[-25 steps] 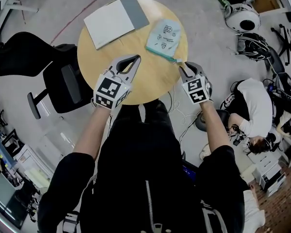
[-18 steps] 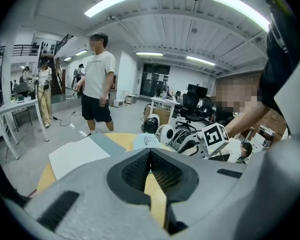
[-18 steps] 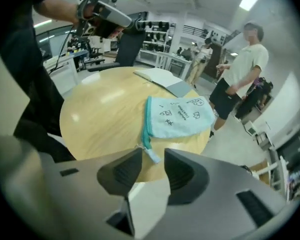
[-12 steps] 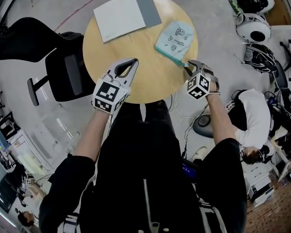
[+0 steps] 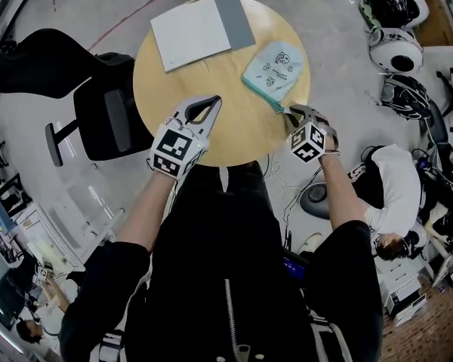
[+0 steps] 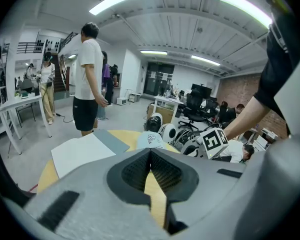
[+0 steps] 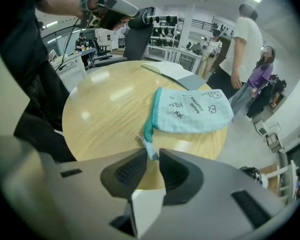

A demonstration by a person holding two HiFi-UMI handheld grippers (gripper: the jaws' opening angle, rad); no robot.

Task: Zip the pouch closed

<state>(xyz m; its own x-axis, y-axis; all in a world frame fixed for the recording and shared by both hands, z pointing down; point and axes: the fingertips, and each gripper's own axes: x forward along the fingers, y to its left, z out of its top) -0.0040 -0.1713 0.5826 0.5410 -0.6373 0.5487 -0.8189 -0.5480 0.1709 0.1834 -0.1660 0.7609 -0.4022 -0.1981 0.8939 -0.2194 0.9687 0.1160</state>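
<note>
A light blue pouch [image 5: 274,65] with doodle prints lies flat on the right half of the round wooden table [image 5: 234,127]. Its teal zipper edge faces the table's middle. In the right gripper view the pouch [image 7: 192,111] lies just beyond the jaws. Its small zipper pull tab [image 7: 149,146] sticks out between the tips of my right gripper [image 7: 151,156]. The jaws are closing, with a gap still showing beside the tab. The right gripper [image 5: 287,113] sits at the pouch's near corner. My left gripper [image 5: 214,100] hovers shut over bare wood at the front left, holding nothing.
A white and grey notebook [image 5: 192,30] lies at the table's far left. A black office chair [image 5: 98,119] stands left of the table. Helmets [image 5: 396,47] lie on the floor at the right, where a person [image 5: 392,194] crouches. People [image 6: 87,79] stand beyond the table.
My right gripper has rolled and dropped onto the pouch's near corner, and its jaws have narrowed around the zipper tab. The left gripper has barely shifted.
</note>
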